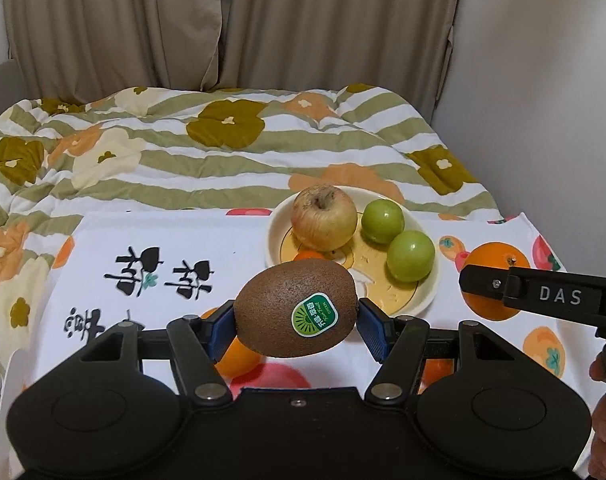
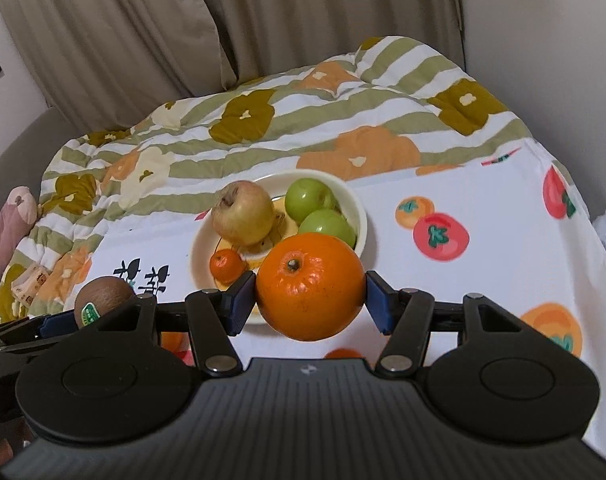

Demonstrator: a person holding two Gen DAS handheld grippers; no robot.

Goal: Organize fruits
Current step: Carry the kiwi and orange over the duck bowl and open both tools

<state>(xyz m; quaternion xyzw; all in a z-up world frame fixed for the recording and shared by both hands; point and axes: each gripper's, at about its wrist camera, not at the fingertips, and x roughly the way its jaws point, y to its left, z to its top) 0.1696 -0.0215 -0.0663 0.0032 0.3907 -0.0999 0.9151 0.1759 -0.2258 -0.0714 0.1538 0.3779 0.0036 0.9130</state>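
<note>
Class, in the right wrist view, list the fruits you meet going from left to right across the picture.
Kiwi → small tangerine → apple → large orange, held in the right tool. The two green fruits overlap the orange's span, so they are left out.

Apple (image 1: 323, 218) and plums (image 1: 383, 216) lie in bowl (image 1: 419, 304) before quilt (image 1: 183, 152).

Brown kiwi (image 1: 297, 310) with green sticker, orange orange (image 2: 310, 286), two green plums (image 1: 383, 216), green-striped floral quilt (image 1: 183, 152)
</note>
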